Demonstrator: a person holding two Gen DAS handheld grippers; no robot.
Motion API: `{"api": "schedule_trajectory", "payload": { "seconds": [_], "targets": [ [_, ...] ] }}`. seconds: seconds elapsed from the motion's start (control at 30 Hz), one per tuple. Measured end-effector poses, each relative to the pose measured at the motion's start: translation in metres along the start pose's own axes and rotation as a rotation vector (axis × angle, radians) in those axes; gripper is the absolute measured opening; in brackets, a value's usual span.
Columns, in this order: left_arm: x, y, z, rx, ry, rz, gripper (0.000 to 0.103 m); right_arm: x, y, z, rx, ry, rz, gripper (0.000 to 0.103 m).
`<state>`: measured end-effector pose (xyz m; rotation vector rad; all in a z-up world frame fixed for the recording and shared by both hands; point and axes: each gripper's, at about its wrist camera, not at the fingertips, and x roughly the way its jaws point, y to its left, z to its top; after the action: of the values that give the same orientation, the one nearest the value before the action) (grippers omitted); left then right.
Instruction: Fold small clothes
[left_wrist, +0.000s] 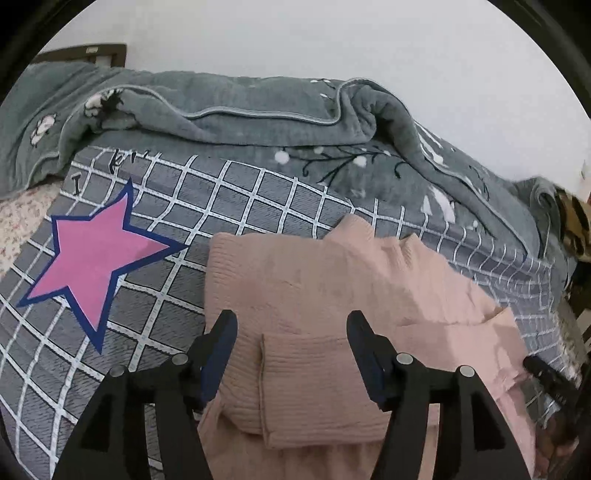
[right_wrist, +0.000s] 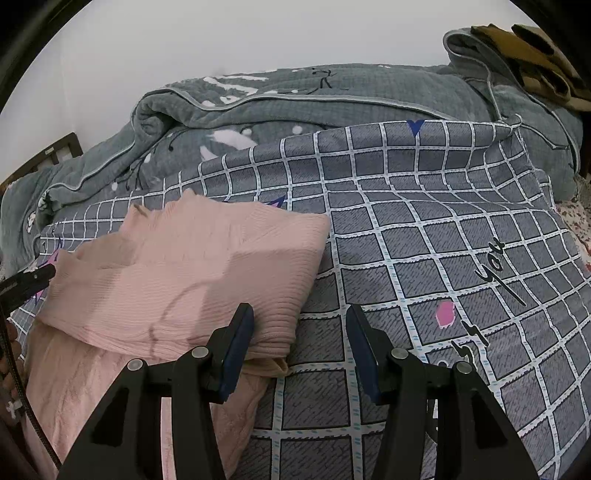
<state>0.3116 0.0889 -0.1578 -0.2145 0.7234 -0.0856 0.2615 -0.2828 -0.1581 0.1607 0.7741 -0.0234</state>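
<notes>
Nearest in, the left gripper (left_wrist: 291, 350) is hovering with its fingers spread wide apart and nothing between them but air, and directly under that gap the pink knit sweater (left_wrist: 332, 295) is lying on the bed, a folded ribbed cuff (left_wrist: 314, 384) sitting square between the two blue pads. Over on the right side, the right gripper (right_wrist: 299, 347) is also hanging open and empty, and here is the relation that matters: the sweater (right_wrist: 192, 273) is lying to the left of its opening, with only the near right corner of the folded bundle reaching in beside the left finger (right_wrist: 236, 350), while the right finger is standing over bare checked sheet (right_wrist: 424, 258). So the left gripper looks to be the one truly over the garment, and the right one is working at its edge (a short shift leftward would probably be needed before it could pinch anything). The bundle's long axis is running left to right across the bed, a paler pink layer spilling toward the near edge beneath it. Moving farther out, a pink star print (left_wrist: 96, 254) is showing on the sheet to the left of the sweater, and beyond that a rumpled grey quilt (left_wrist: 240, 110) is bunching along the far side against the white wall (left_wrist: 295, 37).
</notes>
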Motion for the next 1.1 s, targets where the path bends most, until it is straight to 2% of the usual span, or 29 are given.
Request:
{"api": "schedule_trajectory", "payload": {
  "seconds": [0.23, 0.3, 0.37, 0.47, 0.53, 0.6, 0.7, 0.9, 1.03, 1.1],
  "targets": [
    [0.016, 0.005, -0.007, 0.004, 0.092, -0.004, 0.059, -0.001, -0.001, 0.000, 0.003, -0.003, -0.005, 0.052],
    [0.019, 0.006, -0.008, 0.006, 0.103, 0.016, 0.049, -0.001, 0.000, 0.000, 0.004, -0.004, -0.007, 0.053],
    [0.021, 0.005, -0.009, 0.013, 0.104, 0.027, 0.047, -0.001, 0.000, 0.000, 0.003, -0.003, -0.008, 0.053],
    [0.028, 0.002, -0.008, 0.029, 0.108, 0.057, 0.035, -0.001, 0.000, 0.000, 0.003, -0.004, -0.010, 0.053],
    [0.028, -0.001, -0.008, 0.043, 0.098, 0.075, 0.017, -0.001, 0.001, 0.000, -0.003, -0.006, -0.020, 0.053],
    [0.026, -0.005, -0.008, 0.063, 0.081, 0.088, 0.011, -0.001, 0.003, 0.000, -0.013, -0.011, -0.026, 0.053],
    [0.012, -0.009, -0.004, 0.074, 0.012, 0.090, 0.008, -0.001, 0.002, 0.000, -0.011, -0.011, -0.022, 0.053],
    [-0.016, -0.014, 0.022, 0.009, -0.151, 0.041, 0.005, -0.001, 0.003, 0.000, -0.010, -0.009, 0.001, 0.053],
    [-0.006, -0.023, 0.030, 0.042, -0.159, 0.061, 0.005, 0.002, 0.008, -0.001, -0.033, -0.001, -0.007, 0.053],
    [0.010, -0.017, 0.026, 0.020, -0.103, 0.084, 0.005, 0.006, 0.006, -0.001, -0.025, 0.015, -0.018, 0.054]
  ]
}}
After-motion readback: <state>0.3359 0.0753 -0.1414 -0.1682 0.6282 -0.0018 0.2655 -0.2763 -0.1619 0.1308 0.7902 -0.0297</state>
